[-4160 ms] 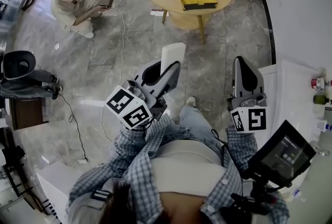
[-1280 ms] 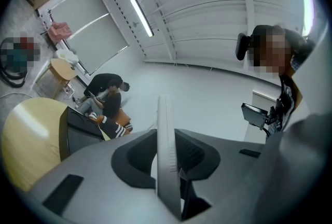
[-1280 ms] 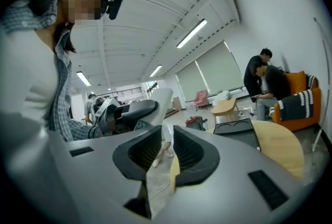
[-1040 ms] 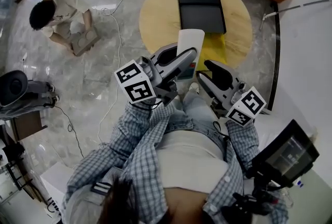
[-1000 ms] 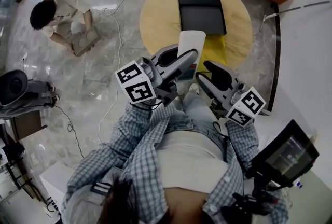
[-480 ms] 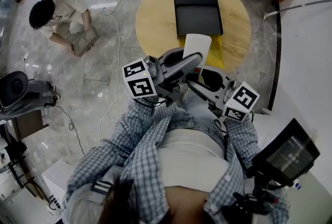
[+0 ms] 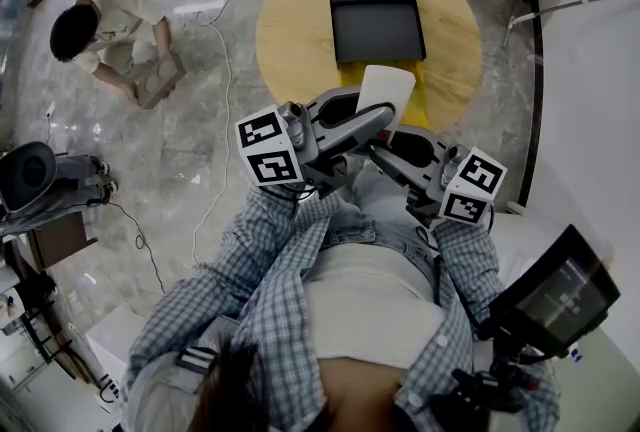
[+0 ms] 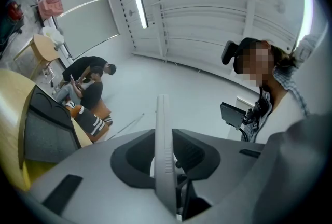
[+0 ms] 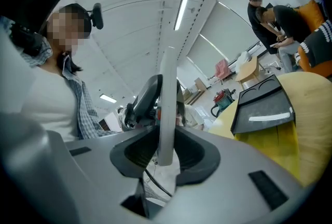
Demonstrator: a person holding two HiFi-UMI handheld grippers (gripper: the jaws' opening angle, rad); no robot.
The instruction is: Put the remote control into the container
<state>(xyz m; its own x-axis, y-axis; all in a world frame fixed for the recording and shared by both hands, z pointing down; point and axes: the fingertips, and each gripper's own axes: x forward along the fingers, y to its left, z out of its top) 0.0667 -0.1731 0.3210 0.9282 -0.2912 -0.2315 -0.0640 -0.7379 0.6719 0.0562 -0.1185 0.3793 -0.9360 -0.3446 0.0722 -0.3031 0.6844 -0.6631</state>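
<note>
Where the remote control (image 7: 385,92) is: just above the centre of the head view, white, held in the air over the near edge of the round table (image 7: 290,30), not in the container.
Left gripper (image 7: 372,116): reaches in from the left. In its own view the jaws are partly closed and clamped on the remote control (image 8: 162,135), seen edge-on, with pads touching both faces.
Right gripper (image 7: 386,148): comes from the lower right, just beneath the left one. Its jaws have just been closing, and the remote control's end (image 9: 167,93) stands between them with both pads pressed on it.
Container (image 7: 376,15): black, with 2 round recesses at its far end, lying on the table in the upper middle. A yellow part (image 7: 352,77) shows at its near end.
Surroundings: 1 person (image 7: 105,30) crouches on the floor at upper left, and a small monitor (image 7: 555,290) sits at lower right.
</note>
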